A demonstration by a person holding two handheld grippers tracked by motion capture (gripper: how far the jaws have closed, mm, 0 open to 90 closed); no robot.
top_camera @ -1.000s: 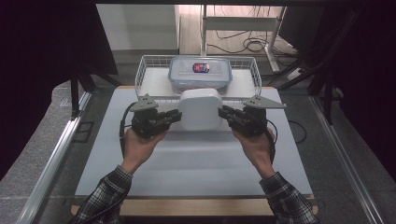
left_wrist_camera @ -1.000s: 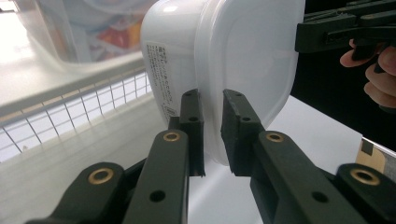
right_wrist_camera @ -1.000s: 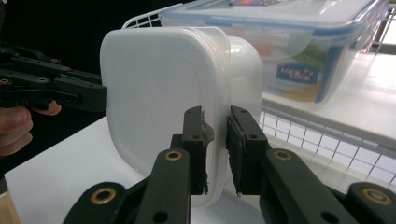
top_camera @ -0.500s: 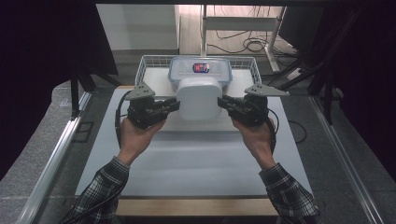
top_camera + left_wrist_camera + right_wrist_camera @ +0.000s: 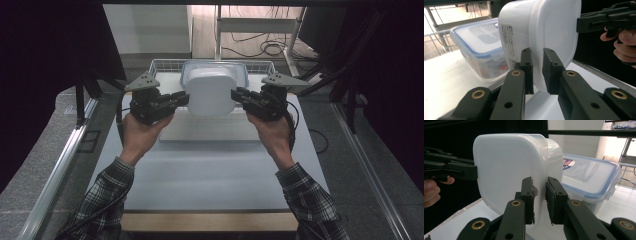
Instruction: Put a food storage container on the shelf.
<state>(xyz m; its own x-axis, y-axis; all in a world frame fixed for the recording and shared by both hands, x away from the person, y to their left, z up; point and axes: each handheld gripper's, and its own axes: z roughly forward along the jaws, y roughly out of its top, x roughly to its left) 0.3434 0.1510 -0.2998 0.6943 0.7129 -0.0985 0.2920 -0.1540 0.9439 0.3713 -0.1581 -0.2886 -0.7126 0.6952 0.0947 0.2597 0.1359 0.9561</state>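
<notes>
A white plastic container with its lid on hangs in the air, tilted so the lid faces me. My left gripper is shut on its left rim, and my right gripper is shut on its right rim. In the left gripper view the jaws pinch the lip of the container, whose printed label shows on the side. In the right gripper view the jaws clamp the opposite lip of the container. The container partly hides what lies behind it.
A clear box with a blue-rimmed lid sits in a wire basket at the table's far side, right behind the lifted container. A white slab lies below it on the pale mat. Dark frame rails flank the table.
Both hands have lifted the white container off the table, up and away towards the basket. Both grips stay as they were.
</notes>
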